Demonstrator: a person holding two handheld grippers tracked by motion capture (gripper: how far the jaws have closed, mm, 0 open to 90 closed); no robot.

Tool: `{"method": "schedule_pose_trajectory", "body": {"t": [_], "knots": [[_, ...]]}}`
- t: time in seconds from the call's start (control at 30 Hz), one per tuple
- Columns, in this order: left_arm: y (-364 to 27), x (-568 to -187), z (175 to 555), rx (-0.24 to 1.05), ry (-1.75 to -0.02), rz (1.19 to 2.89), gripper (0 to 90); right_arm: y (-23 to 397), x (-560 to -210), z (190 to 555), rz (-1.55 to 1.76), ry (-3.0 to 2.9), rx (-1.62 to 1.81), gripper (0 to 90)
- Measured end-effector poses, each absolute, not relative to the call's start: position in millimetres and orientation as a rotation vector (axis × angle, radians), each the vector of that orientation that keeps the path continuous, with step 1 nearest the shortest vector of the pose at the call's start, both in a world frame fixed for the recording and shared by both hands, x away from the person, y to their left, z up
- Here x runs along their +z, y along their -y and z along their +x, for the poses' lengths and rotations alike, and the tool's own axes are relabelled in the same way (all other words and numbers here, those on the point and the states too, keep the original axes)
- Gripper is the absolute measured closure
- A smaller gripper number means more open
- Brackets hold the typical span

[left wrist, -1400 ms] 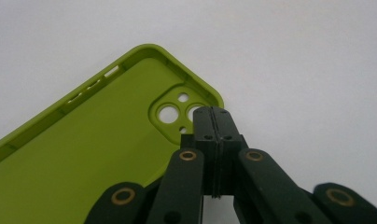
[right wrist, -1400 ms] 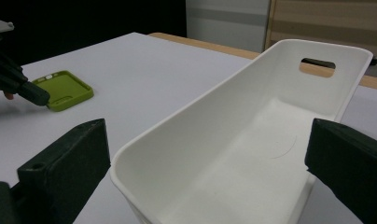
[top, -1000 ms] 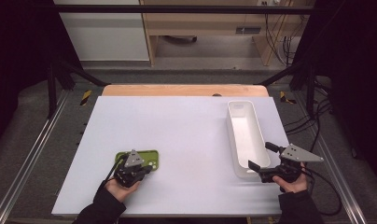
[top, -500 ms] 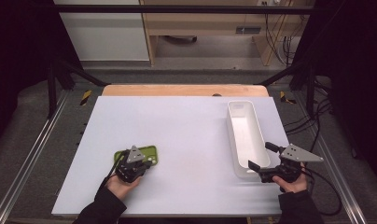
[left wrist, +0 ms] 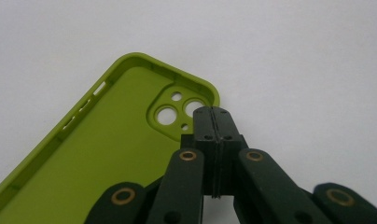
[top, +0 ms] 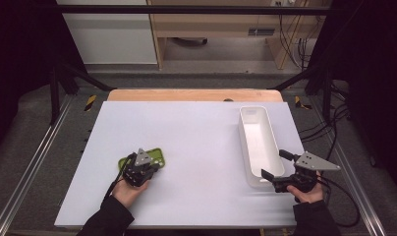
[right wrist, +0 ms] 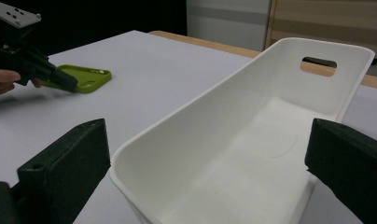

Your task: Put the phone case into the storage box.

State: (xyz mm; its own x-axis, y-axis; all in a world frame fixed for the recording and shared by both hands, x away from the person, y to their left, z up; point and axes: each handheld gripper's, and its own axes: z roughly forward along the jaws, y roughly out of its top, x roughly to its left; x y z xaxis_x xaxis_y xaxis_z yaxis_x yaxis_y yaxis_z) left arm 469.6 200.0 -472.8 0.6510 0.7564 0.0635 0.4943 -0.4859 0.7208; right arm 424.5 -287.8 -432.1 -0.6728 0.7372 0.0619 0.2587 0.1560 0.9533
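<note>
Resting over the green phone case (top: pixel 146 159) at the near left of the white table (top: pixel 196 142), the left gripper (top: pixel 148 169) has its jaws pressed flat together by the case's camera-cutout corner, pinching nothing. At the near right, the right gripper (top: pixel 274 168) stands with jaws spread wide around the near end of the long white bin (top: pixel 259 145), which runs away toward the far edge.

No words, brand names, numbers or signs can be read anywhere in these views. The green phone case (left wrist: pixel 107 154) and the white bin (right wrist: pixel 252 140) both have plain, unmarked surfaces.
</note>
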Motion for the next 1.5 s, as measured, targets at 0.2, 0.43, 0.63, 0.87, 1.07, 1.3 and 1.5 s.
{"method": "schedule_pose_trajectory", "body": {"t": [0.2, 0.43, 0.63, 0.87, 1.07, 1.3, 1.5], "knots": [[-202, -474, 474, 0.503, -0.983, 2.18, 89.8, 288, -432, 425, 0.944, -2.021, 1.529, 0.5], [-203, -474, 473, 0.505, -0.982, 2.172, 89.8, 288, -432, 425, 0.946, -2.02, 1.53, 0.5], [-205, -467, 467, 0.491, -0.934, 2.145, 85.9, 288, -432, 424, 0.941, -2.02, 1.529, 0.5], [-211, -454, 459, 0.505, -0.905, 2.072, 59.0, 289, -431, 424, 0.946, -2.016, 1.532, 0.5], [-214, -444, 448, 0.505, -0.869, 2.048, 28.5, 289, -431, 424, 0.947, -2.016, 1.534, 0.5], [-220, -431, 439, 0.524, -0.858, 2.025, 3.4, 290, -431, 424, 0.944, -2.014, 1.533, 0.5], [-230, -417, 433, 0.527, -0.87, 1.968, 0.6, 289, -431, 424, 0.946, -2.015, 1.535, 0.5]]}}
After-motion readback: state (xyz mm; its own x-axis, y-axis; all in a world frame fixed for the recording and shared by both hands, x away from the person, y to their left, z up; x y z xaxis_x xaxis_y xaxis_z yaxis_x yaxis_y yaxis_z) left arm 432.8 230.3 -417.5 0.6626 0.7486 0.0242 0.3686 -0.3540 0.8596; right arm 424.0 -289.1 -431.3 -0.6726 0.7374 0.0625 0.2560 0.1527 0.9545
